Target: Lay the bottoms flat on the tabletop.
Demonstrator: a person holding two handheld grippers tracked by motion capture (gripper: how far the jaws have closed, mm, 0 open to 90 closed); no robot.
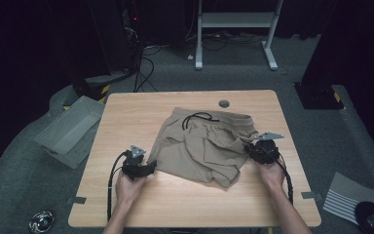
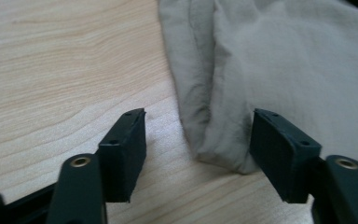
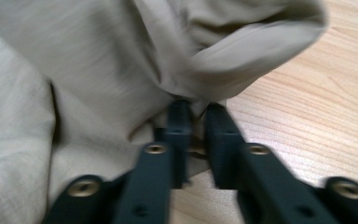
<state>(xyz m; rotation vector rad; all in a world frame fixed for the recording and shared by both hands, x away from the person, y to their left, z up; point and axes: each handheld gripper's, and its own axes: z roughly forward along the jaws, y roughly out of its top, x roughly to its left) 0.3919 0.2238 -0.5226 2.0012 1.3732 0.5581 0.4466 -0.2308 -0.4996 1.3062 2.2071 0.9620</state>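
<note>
Gripping: right gripper (image 3: pixel 196 109) pinches a fold of the crumpled beige cloth shorts (image 1: pixel 202 146), jaws nearly together.
Left gripper (image 2: pixel 198 140): jaws wide apart, shorts' corner between them, pads not pressing.
Shorts: mid light wooden table (image 1: pixel 126 112), black drawstring (image 1: pixel 197 117) at far edge.

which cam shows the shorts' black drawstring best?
High view: the black drawstring loops at the waistband of the tan shorts. The left gripper view gives a hem corner of them, the right gripper view bunched fabric.
</note>
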